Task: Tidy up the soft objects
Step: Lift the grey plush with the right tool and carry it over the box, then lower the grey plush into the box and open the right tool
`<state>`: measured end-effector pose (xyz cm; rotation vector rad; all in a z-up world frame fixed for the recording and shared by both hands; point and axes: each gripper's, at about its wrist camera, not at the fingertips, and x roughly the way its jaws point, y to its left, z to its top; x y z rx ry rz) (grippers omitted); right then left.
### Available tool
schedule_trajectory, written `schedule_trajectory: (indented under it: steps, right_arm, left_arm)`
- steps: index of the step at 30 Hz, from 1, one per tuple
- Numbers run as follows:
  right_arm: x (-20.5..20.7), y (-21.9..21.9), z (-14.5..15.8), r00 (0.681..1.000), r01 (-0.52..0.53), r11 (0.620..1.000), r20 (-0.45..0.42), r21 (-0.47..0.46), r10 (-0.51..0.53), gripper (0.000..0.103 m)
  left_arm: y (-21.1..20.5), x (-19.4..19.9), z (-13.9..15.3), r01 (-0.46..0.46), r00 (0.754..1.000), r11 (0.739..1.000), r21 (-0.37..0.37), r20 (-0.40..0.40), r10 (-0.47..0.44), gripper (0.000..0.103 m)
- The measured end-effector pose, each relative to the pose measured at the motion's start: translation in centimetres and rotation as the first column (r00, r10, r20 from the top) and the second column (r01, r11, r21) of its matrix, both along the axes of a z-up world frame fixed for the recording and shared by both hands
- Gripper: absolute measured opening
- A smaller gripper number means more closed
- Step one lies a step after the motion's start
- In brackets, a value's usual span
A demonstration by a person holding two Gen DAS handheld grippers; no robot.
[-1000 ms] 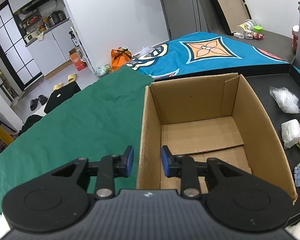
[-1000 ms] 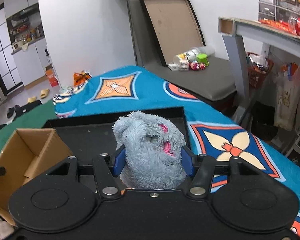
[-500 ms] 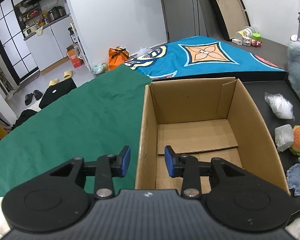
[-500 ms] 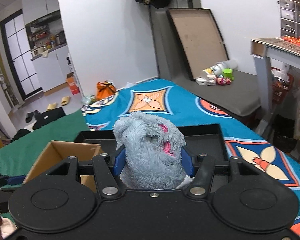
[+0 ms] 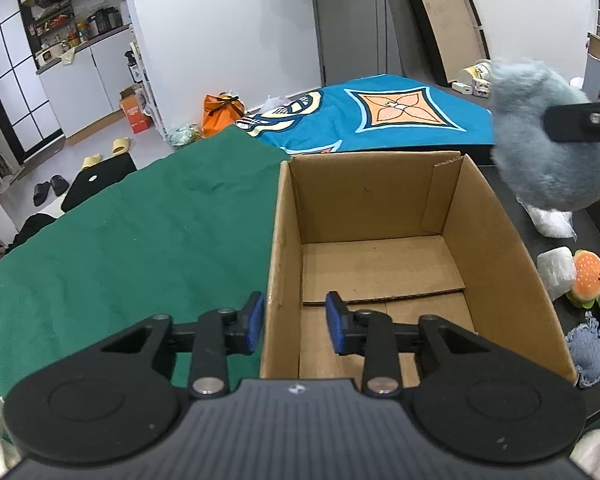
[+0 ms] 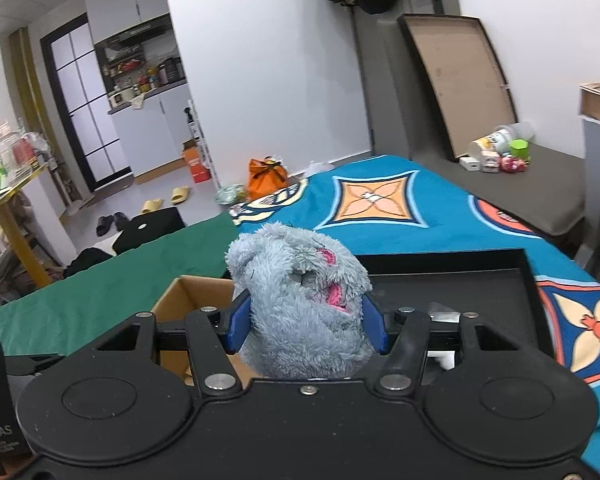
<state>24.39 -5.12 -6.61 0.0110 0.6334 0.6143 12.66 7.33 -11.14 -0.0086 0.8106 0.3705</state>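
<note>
My right gripper (image 6: 306, 326) is shut on a grey-blue plush toy (image 6: 300, 300) with pink marks and holds it in the air. In the left wrist view the plush (image 5: 548, 148) hangs above the right far corner of an open, empty cardboard box (image 5: 496, 248). My left gripper (image 5: 295, 324) is open, its fingers straddling the box's near left wall without pressing it. More soft things lie right of the box: a burger plush (image 5: 588, 280), a blue fabric piece (image 5: 590, 352) and clear plastic bags (image 5: 550, 220).
The box stands on a green cloth (image 5: 120, 240) beside a black tray (image 6: 480, 284). A blue patterned cover (image 6: 380, 200) lies behind. The floor at left has slippers and an orange bag (image 5: 220, 108).
My right gripper has carried the plush left toward the box; it now shows large at the right of the left wrist view. My left gripper has barely moved at the box wall.
</note>
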Motion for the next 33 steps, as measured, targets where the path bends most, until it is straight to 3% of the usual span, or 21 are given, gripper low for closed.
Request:
schedule_trajectory:
  steps: [6,21,29,33]
  right_arm:
    - [-0.5,2.1,-0.6,0.999,-0.047,0.999,-0.016,-0.012,0.047,0.056]
    - [-1.5,4.4,-1.8,0.990,-0.128,0.992,-0.058,-0.007,0.127,0.057]
    - [-1.3,3.6,-2.3,0.992,-0.108,0.994,-0.072,-0.016,0.106,0.073]
    - [-1.4,2.3,-2.2,0.993,-0.089,0.996,-0.078,-0.002,0.088,0.074]
  left_arm:
    - [0.4,-0.1,-0.3,-0.005,1.000,1.000,0.015,0.018,0.005,0.008]
    - [1.2,-1.0,0.7,0.098,0.994,0.995,0.012,0.045,-0.098,0.006]
    - [0.9,-0.3,0.4,0.058,0.998,0.998,0.013,-0.001,-0.058,0.007]
    - [0.9,-0.3,0.3,0.040,0.999,0.999,0.018,-0.008,-0.040,0.007]
